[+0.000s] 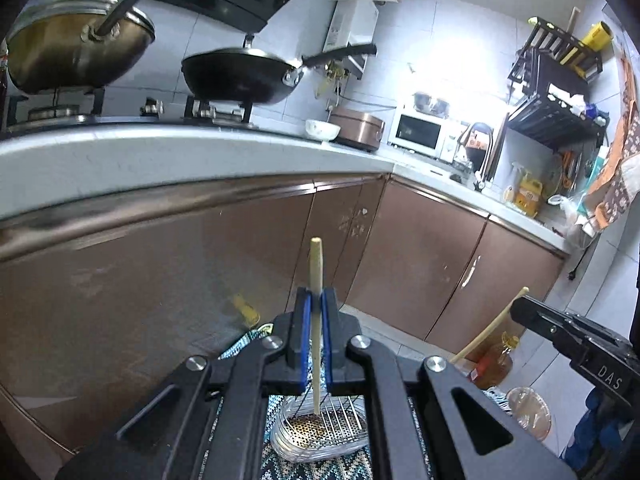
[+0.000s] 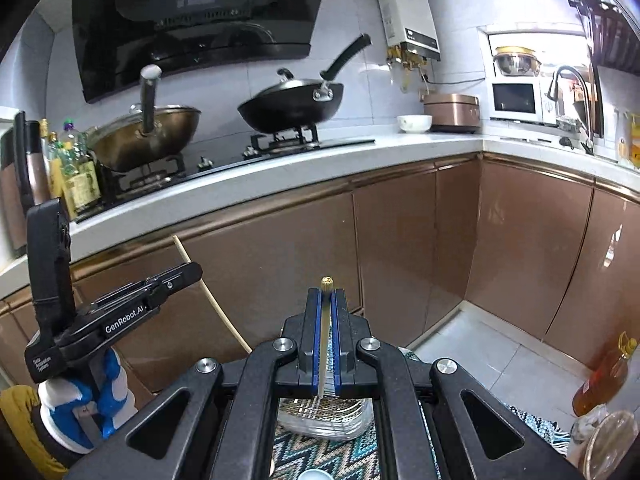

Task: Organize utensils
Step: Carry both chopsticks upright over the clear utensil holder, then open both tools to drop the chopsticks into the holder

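Left tongs clenched on a wooden chopstick and right tongs clenched on a gold-tipped metal chopstick, both held upright above a wire utensil basket on a zigzag-patterned mat.

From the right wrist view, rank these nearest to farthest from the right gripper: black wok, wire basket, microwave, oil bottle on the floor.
1. Wire basket, just below the right gripper.
2. Oil bottle, on the floor to the right.
3. Black wok, on the stove ahead.
4. Microwave, in the far right corner.
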A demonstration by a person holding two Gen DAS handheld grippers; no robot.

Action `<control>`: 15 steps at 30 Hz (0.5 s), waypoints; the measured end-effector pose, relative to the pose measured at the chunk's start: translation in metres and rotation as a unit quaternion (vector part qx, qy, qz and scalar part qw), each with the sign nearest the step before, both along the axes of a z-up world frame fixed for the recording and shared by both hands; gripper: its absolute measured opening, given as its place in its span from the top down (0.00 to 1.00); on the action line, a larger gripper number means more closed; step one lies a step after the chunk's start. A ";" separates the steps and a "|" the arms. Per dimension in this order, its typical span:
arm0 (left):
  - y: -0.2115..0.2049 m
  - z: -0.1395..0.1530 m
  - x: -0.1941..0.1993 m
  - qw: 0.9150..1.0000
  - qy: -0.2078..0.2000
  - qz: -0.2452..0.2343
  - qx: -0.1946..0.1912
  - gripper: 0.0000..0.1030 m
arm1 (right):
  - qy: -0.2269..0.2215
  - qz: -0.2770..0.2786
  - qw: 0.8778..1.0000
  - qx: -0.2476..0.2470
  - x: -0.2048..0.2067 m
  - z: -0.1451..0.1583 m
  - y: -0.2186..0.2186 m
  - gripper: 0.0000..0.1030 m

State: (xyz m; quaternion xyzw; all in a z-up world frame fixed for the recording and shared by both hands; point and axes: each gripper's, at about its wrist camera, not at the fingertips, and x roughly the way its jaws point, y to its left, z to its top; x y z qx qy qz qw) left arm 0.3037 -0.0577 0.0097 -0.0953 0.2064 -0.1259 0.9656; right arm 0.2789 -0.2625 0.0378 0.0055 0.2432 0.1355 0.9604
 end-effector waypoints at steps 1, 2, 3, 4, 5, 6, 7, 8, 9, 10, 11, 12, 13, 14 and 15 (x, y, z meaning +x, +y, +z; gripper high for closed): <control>-0.002 -0.005 0.003 1.000 0.003 0.000 0.001 0.95 | 0.004 -0.002 1.000 0.003 0.005 -0.006 -0.001 0.96; -0.004 -0.011 0.007 1.000 0.007 0.000 0.002 0.95 | 0.008 -0.003 1.000 0.005 0.008 -0.012 -0.002 0.96; -0.006 -0.016 0.010 1.000 0.011 0.000 0.003 0.95 | 0.012 -0.004 1.000 0.004 0.012 -0.018 -0.001 0.96; -0.008 -0.023 0.014 1.000 0.013 0.001 0.006 0.95 | 0.014 -0.005 1.000 0.002 0.016 -0.022 -0.001 0.96; -0.011 -0.029 0.017 1.000 0.014 0.004 0.011 0.95 | 0.018 -0.007 1.000 -0.001 0.020 -0.030 0.000 0.96; -0.014 -0.035 0.021 1.000 0.015 0.007 0.016 0.95 | 0.021 -0.009 1.000 -0.001 0.024 -0.035 0.000 0.96; -0.017 -0.040 0.023 1.000 0.017 0.007 0.018 0.95 | 0.026 -0.014 1.000 -0.003 0.025 -0.040 0.001 0.96; -0.019 -0.045 0.026 1.000 0.021 0.007 0.020 0.95 | 0.031 -0.016 0.999 -0.003 0.029 -0.047 0.001 0.96; -0.021 -0.050 0.029 0.999 0.024 0.008 0.022 0.95 | 0.036 -0.017 0.999 -0.001 0.032 -0.055 0.001 0.96; -0.024 -0.056 0.032 0.999 0.027 0.008 0.023 0.95 | 0.040 -0.018 0.999 -0.002 0.035 -0.059 0.001 0.96; -0.024 -0.062 0.033 0.999 0.029 0.008 0.023 0.95 | 0.045 -0.021 0.999 -0.004 0.038 -0.066 0.002 0.96; -0.026 -0.068 0.035 0.999 0.032 0.009 0.024 0.95 | 0.051 -0.022 0.998 -0.005 0.040 -0.072 0.002 0.96; -0.028 -0.071 0.037 0.999 0.034 0.009 0.026 0.95 | 0.054 -0.022 0.998 -0.005 0.041 -0.076 0.002 0.96; -0.030 -0.075 0.038 0.999 0.035 0.010 0.029 0.95 | 0.059 -0.023 0.998 -0.007 0.042 -0.081 0.003 0.96; -0.032 -0.079 0.038 0.999 0.036 0.011 0.032 0.95 | 0.063 -0.023 0.998 -0.008 0.043 -0.086 0.003 0.96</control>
